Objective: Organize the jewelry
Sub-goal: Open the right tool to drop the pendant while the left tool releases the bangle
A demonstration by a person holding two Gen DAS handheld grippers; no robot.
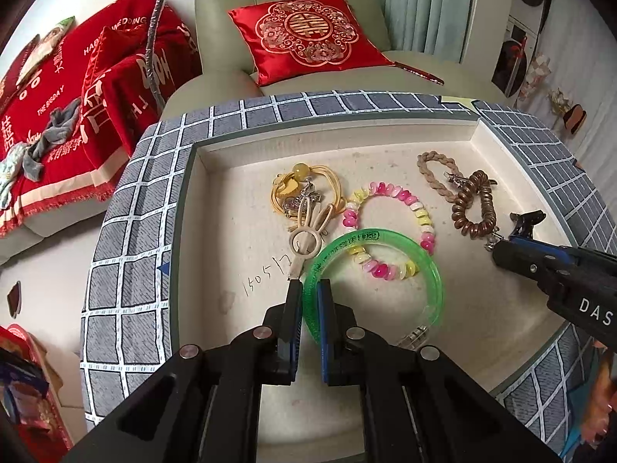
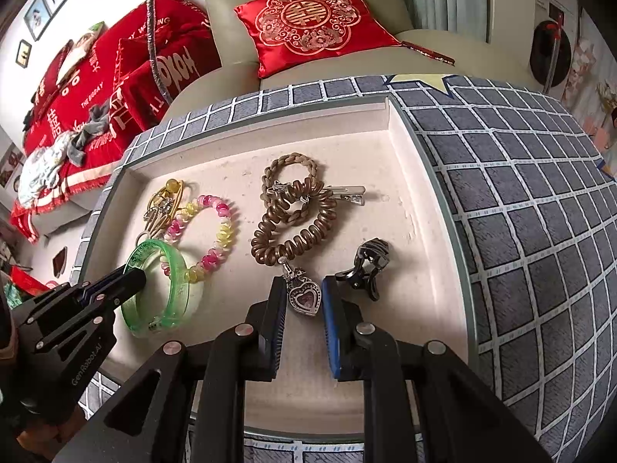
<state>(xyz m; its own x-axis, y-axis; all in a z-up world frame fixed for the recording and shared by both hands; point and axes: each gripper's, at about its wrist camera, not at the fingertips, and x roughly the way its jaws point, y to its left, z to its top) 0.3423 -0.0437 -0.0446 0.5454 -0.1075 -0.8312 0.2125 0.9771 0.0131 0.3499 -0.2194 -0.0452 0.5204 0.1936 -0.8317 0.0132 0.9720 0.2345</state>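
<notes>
A cream tray (image 1: 200, 177) holds the jewelry. My left gripper (image 1: 309, 289) is shut on the near-left rim of a green translucent bangle (image 1: 385, 239); in the right wrist view that bangle (image 2: 177, 270) stands tilted on its edge. My right gripper (image 2: 304, 289) is shut on a silver heart pendant (image 2: 305, 297) at the near end of a brown coil hair tie (image 2: 308, 227). A pink-and-yellow bead bracelet (image 1: 401, 195) lies partly under the bangle. Yellow elastic ties (image 1: 297, 177) and a cream loop charm (image 1: 304, 239) lie at the left.
A braided beige tie (image 2: 289, 162), a silver hair clip (image 2: 347, 191) and a black claw clip (image 2: 366, 266) lie in the tray's right half. Grey grid-patterned cloth (image 2: 520, 212) surrounds the tray. Behind stand a sofa with a red cushion (image 1: 308, 34) and a red blanket (image 1: 58, 88).
</notes>
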